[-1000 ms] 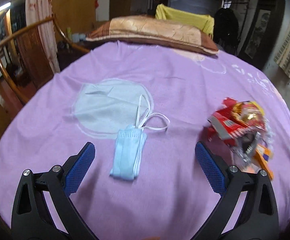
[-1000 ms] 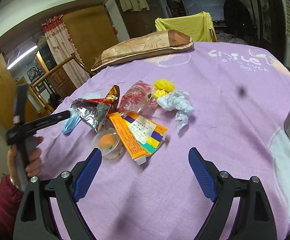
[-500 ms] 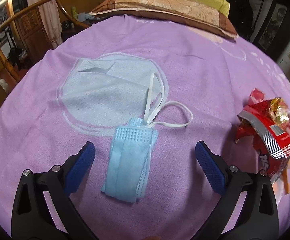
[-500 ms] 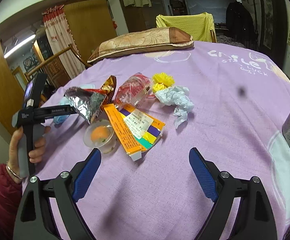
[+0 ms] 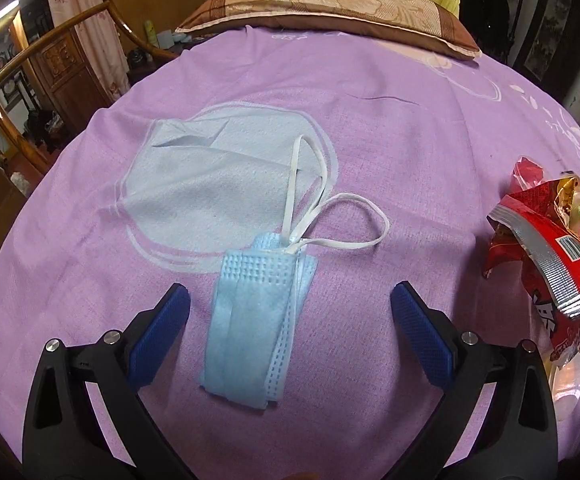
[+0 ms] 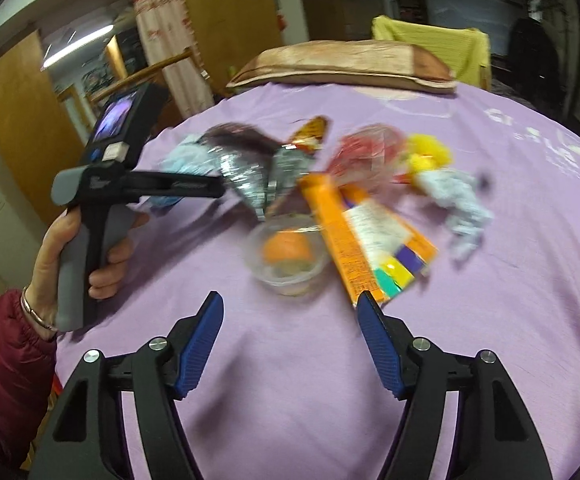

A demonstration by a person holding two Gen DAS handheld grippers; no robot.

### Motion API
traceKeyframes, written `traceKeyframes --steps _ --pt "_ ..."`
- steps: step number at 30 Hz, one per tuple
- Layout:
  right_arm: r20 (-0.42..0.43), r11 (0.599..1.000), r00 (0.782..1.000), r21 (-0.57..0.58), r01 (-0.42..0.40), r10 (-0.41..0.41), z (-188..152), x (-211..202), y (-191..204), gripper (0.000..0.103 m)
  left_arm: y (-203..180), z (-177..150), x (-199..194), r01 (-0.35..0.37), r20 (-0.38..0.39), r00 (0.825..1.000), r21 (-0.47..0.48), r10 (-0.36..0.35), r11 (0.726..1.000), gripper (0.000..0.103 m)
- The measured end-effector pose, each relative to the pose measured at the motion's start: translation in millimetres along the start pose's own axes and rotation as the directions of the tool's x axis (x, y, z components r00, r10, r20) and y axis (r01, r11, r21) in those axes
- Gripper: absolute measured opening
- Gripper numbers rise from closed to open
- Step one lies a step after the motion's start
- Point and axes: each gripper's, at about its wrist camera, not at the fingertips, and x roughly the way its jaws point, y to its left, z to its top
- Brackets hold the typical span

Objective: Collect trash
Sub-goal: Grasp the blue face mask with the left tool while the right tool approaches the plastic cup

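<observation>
A folded blue face mask with white ear loops lies on the purple bedsheet. My left gripper is open, its blue pads on either side of the mask, just above it. A red snack wrapper lies to its right. My right gripper is open and empty in front of a clear plastic cup with orange residue. Behind the cup lie an orange carton, a silver foil wrapper, a red bag, a crumpled tissue and a yellow scrap.
A brown and gold pillow lies at the bed's far edge. A wooden chair frame stands at the left. The hand holding the left gripper shows at the left in the right wrist view. A yellow cloth hangs behind the pillow.
My left gripper has moved forward and down so the mask now lies between its pads. My right gripper has swung left and closer to the cup; its view is blurred with motion.
</observation>
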Motion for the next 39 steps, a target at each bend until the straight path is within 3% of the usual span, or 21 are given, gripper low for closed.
traceKeyframes --steps 3,9,16,17,19,20,24,28,33,34,36,39 --pt "-0.031 1.0 0.999 -0.006 -0.005 0.004 8.4 13.3 9.1 0.068 0.0 -0.2 -0.9 0.005 0.001 1.0 -0.001 -0.005 1.0 0.097" --pt "-0.013 0.999 0.999 -0.005 -0.053 0.053 9.5 10.1 12.5 0.068 1.7 0.5 -1.7 0.012 -0.001 1.0 0.001 -0.012 1.0 0.097" --pt "-0.112 0.993 0.987 0.014 -0.113 0.114 11.0 34.1 4.6 0.068 2.0 0.6 -1.7 0.011 -0.001 1.0 0.0 -0.011 1.0 0.097" --pt "-0.102 0.996 0.991 0.023 -0.088 0.089 14.7 34.9 -0.1 0.068 2.0 0.5 -1.8 0.012 -0.001 1.0 0.0 -0.012 1.0 0.097" --pt "-0.062 0.997 0.997 0.063 0.044 -0.04 22.6 33.2 -19.2 0.07 1.8 0.6 -1.6 0.013 -0.001 1.0 -0.001 -0.013 1.0 0.097" --pt "-0.052 0.994 0.997 0.086 0.063 -0.058 23.2 30.6 -25.5 0.07 2.1 0.6 -1.8 0.014 -0.001 1.0 -0.001 -0.014 1.0 0.097" --pt "-0.03 0.995 0.999 0.098 0.018 -0.015 21.9 22.5 -25.3 0.07 1.7 0.6 -1.6 0.012 -0.001 1.0 -0.001 -0.012 1.0 0.097" --pt "-0.046 0.998 0.997 -0.011 0.065 -0.066 20.8 31.3 -0.5 0.07 1.9 0.6 -1.9 0.012 -0.001 1.0 -0.001 -0.012 1.0 0.097" --pt "-0.05 0.996 0.995 0.029 0.085 -0.083 32.8 43.1 -10.8 0.07 6.8 0.6 -3.5 0.03 0.006 1.0 -0.021 -0.03 0.999 0.097" --pt "-0.056 0.996 0.995 0.04 0.084 -0.082 34.4 45.5 -14.3 0.069 10.2 0.9 -4.1 0.033 0.01 0.999 -0.037 -0.033 0.999 0.097" --pt "-0.062 0.995 0.995 0.053 0.08 -0.077 34.4 48.5 -19.8 0.054 19.9 2.2 -4.6 0.033 0.018 0.999 -0.081 -0.032 0.996 0.097" --pt "-0.058 0.996 0.997 0.072 0.062 -0.058 32.3 45.6 -22.0 0.054 30.4 4.0 -6.6 0.055 0.037 0.998 -0.127 -0.051 0.99 0.092"
